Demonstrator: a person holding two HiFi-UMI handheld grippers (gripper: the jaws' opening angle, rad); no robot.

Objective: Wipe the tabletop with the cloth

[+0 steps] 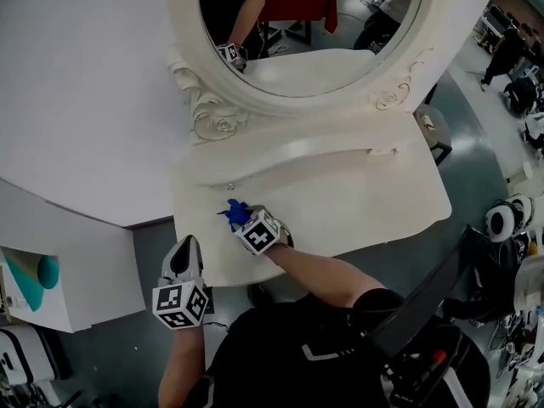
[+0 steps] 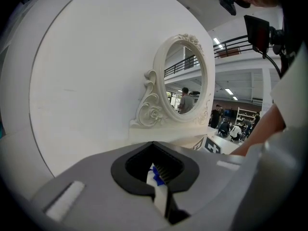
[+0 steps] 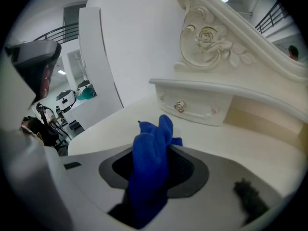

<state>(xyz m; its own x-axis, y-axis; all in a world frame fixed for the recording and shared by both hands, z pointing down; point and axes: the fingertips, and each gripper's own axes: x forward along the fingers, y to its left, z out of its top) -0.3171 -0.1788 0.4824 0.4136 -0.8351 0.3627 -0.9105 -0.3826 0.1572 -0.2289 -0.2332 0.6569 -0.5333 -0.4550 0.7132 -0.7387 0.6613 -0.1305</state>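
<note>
While the left tongs [image 2: 160, 184] hang closed, the right tongs [image 3: 147, 191] pinch the cloth [image 3: 153, 143] over the tabletop [image 1: 357, 202].

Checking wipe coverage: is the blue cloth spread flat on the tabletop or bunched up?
Bunched up: the blue cloth sticks out crumpled from the right hand-held gripper, clamped in its jaws.

No legible words, numbers or brands, only square code patterns on left marker cube [image 1: 179, 303] at 7 o'clock, right marker cube [image 1: 258, 232] near centre

Blue cloth [image 3: 153, 153] — bunched, clamped in right gripper [image 3: 150, 179], over white tabletop [image 3: 250, 139]
</note>
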